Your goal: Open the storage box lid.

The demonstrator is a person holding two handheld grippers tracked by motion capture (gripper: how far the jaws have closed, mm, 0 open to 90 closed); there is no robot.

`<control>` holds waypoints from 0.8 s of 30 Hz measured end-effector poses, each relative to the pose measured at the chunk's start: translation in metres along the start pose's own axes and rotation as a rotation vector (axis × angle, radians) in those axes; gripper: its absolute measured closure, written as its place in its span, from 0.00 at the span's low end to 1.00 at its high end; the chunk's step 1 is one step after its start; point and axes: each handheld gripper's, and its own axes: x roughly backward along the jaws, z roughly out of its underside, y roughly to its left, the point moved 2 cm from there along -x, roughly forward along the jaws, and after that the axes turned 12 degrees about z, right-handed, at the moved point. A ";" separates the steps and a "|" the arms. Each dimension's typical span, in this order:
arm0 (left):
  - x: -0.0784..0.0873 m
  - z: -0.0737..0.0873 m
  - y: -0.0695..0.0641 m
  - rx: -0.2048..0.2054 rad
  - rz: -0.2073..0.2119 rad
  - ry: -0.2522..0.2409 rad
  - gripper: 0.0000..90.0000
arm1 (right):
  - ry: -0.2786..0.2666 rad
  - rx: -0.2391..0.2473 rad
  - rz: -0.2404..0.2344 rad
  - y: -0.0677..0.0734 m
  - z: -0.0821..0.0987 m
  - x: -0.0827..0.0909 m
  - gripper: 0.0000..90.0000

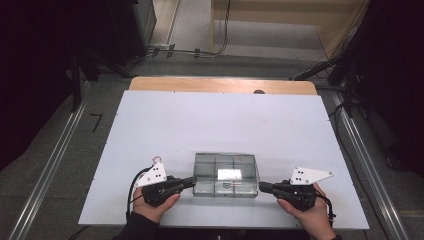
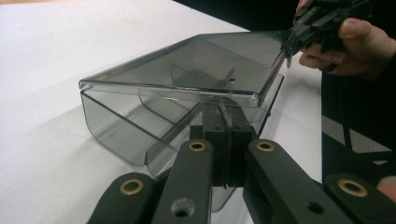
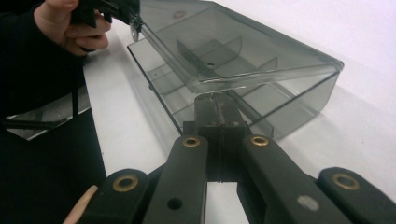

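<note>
While both hands rest low at the table's near edge, left gripper and right gripper point inward — jaws pressed together at opposite ends of the clear box, lid tilted up. Whether they pinch the lid's edge — hard to tell.

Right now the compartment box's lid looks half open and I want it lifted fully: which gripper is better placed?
Right, narrowly: the right gripper's shut tips meet the lid's front corner. The left gripper sits likewise at the opposite corner, so it's close.
</note>
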 end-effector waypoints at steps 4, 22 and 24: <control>-0.003 -0.004 -0.001 -0.013 -0.001 -0.004 1.00 | -0.016 0.007 0.004 0.003 -0.005 0.000 0.98; 0.003 -0.010 0.002 0.012 -0.081 0.023 0.58 | -0.042 -0.008 0.066 0.003 -0.025 -0.003 0.98; 0.004 -0.010 0.003 0.015 -0.084 0.013 0.48 | -0.040 -0.011 0.071 0.003 -0.027 -0.004 0.98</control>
